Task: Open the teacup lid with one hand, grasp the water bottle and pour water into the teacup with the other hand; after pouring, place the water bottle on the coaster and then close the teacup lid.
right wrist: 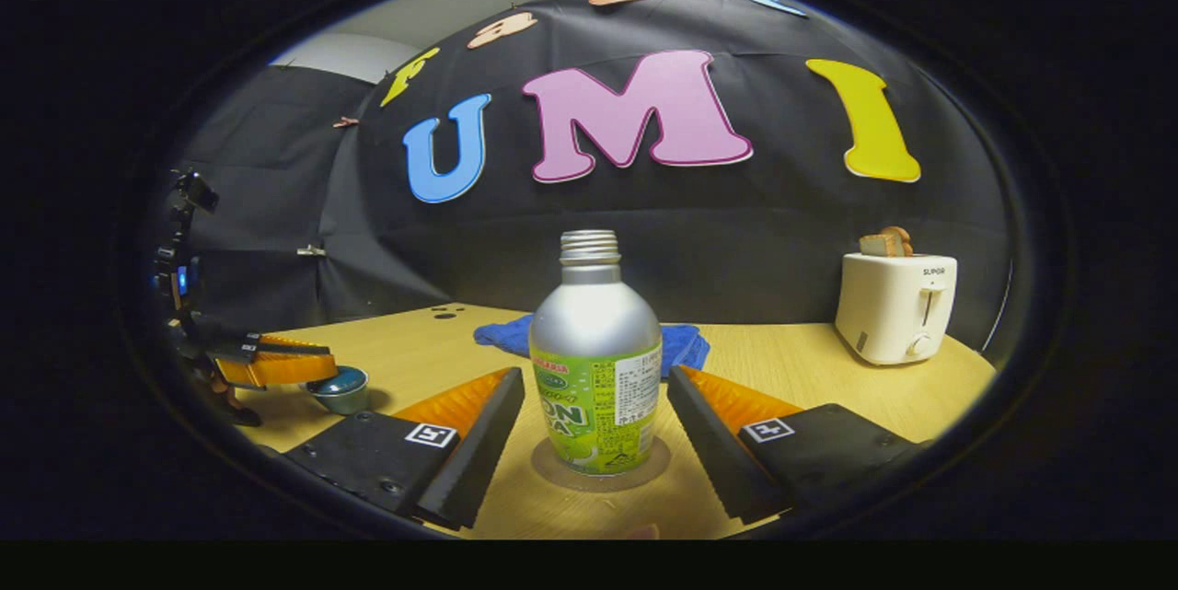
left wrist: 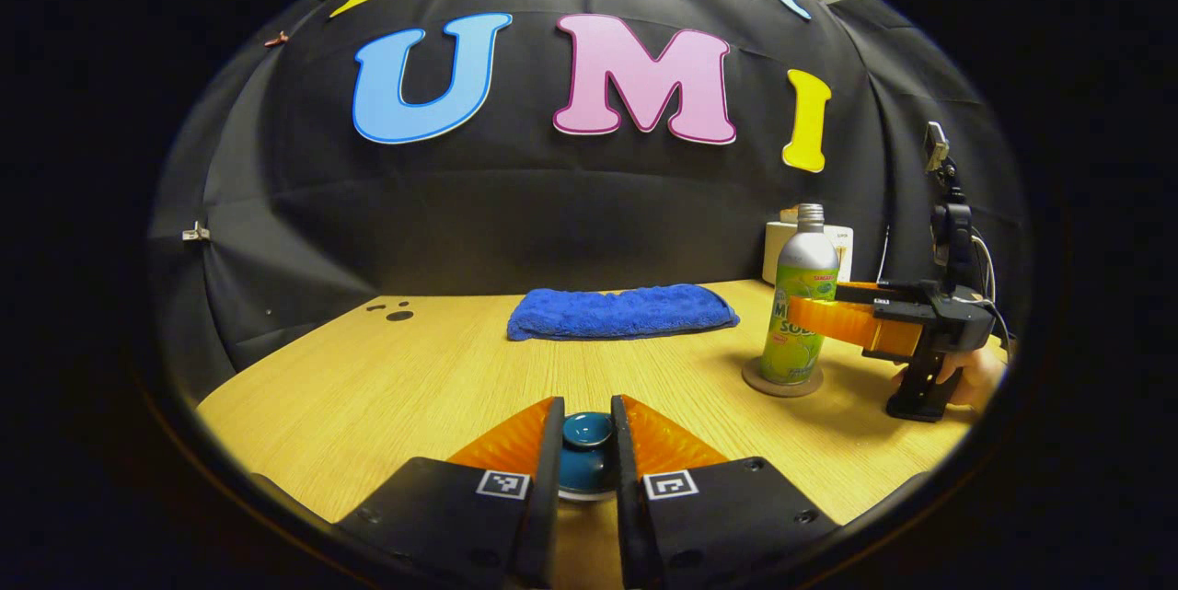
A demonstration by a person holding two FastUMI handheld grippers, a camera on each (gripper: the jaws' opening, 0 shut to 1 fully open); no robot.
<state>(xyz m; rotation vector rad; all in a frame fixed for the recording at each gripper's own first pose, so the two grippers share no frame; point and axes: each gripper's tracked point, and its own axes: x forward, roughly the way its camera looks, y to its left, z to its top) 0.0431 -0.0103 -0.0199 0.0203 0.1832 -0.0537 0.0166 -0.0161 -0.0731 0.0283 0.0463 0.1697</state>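
1. The lid (left wrist: 586, 435) is a small teal ceramic piece with a dished knob on top. In my left gripper view it sits at 6 o'clock, right between my left gripper's (left wrist: 586, 432) fingers. I judge it hard, glazed and slick, light but chippable, so the knob is the place to pinch, squarely and low on its neck.
2. My left gripper is nearly closed around that knob. The fingers look to touch it on both sides, though I cannot tell how firmly they press. In my right gripper view the same gripper (right wrist: 317, 369) lies over the cup (right wrist: 342, 390) at 9 o'clock, and the lid seems seated on the cup.
3. The bottle (right wrist: 596, 360) stands upright on the coaster (right wrist: 552, 470) at the centre of my right gripper view, uncapped, with bare threads at the neck. It is thin metal with a glossy label, so I expect it to be smooth, dentable under a hard squeeze, and heavy or light according to how much water it holds, which I cannot see.
4. My right gripper (right wrist: 596, 406) is wide open, a finger on each side of the bottle with clear gaps, holding nothing. The straight labelled body, below the shoulder, looks like the safest grip.
5. Farther out on the table (left wrist: 368, 387), a blue cloth (left wrist: 621, 311) lies at 12 o'clock behind the bottle, and a toaster (right wrist: 895, 306) stands at 3 o'clock.
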